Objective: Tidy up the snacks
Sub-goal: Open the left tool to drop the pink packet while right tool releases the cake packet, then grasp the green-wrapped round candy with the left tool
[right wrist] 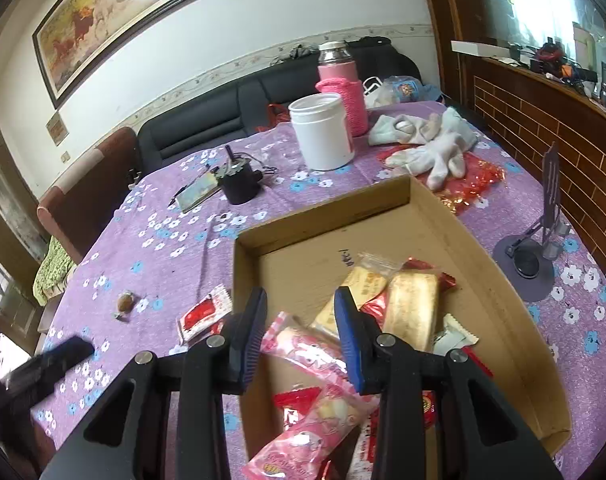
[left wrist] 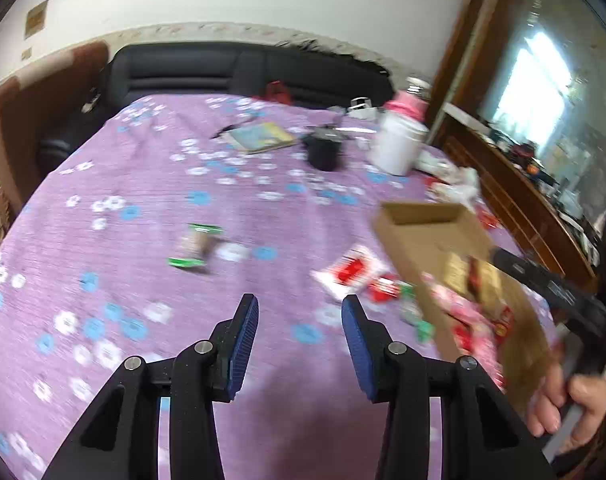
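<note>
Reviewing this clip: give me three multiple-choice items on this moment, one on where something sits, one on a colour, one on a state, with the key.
1. Where is the white jar?
A. inside the cardboard box
B. on the tablecloth beyond the box
C. on the sofa

2. What colour is the knitted sleeve on the flask?
A. pink
B. green
C. blue

3. What is the state of the right gripper?
A. shut on a snack
B. open, nothing between its pads
C. shut on the box wall

Key:
1 B, the jar stands on the purple tablecloth past the far wall of the cardboard box.
2 A, the sleeve is plainly pink.
3 B, the right wrist view shows a gap between the blue pads, with the snacks lying below in the box.
</note>
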### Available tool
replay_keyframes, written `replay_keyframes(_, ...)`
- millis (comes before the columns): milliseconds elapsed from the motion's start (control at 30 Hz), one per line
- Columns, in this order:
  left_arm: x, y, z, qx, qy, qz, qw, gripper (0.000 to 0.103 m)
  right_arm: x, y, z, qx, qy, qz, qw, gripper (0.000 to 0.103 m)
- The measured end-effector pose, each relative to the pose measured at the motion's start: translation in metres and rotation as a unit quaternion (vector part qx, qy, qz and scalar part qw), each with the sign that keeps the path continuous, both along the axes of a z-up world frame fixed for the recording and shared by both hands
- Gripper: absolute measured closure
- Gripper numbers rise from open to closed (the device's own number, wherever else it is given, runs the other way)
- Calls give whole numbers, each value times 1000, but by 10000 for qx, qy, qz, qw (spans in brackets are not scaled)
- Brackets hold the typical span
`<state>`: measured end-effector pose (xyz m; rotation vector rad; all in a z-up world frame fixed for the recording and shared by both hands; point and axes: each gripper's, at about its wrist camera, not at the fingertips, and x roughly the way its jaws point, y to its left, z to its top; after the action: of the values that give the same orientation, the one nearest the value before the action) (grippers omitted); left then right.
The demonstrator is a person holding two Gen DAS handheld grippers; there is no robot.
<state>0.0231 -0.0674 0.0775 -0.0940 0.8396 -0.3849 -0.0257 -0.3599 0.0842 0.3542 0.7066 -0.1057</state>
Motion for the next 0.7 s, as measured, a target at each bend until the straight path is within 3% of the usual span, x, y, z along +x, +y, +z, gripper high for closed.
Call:
replay_keyframes(267, 78, 24, -22, 536, 320, 402, 9972, 57, -2, 11, 0, 75, -16, 192, 9998, 69)
replay_keyframes(367, 99, 19, -37, 495, 591, 366, 9963, 57, 0, 14, -1, 92, 32, 248, 9996, 69)
replay_keyframes(500, 120, 13, -56, 735, 661, 555, 9936, 58, 1, 16, -3, 147, 53, 307, 9994, 69)
replay_keyframes(700, 115, 22, -60, 618, 559, 841, 9930, 69, 1, 18, -3, 190, 55, 355, 9992, 69)
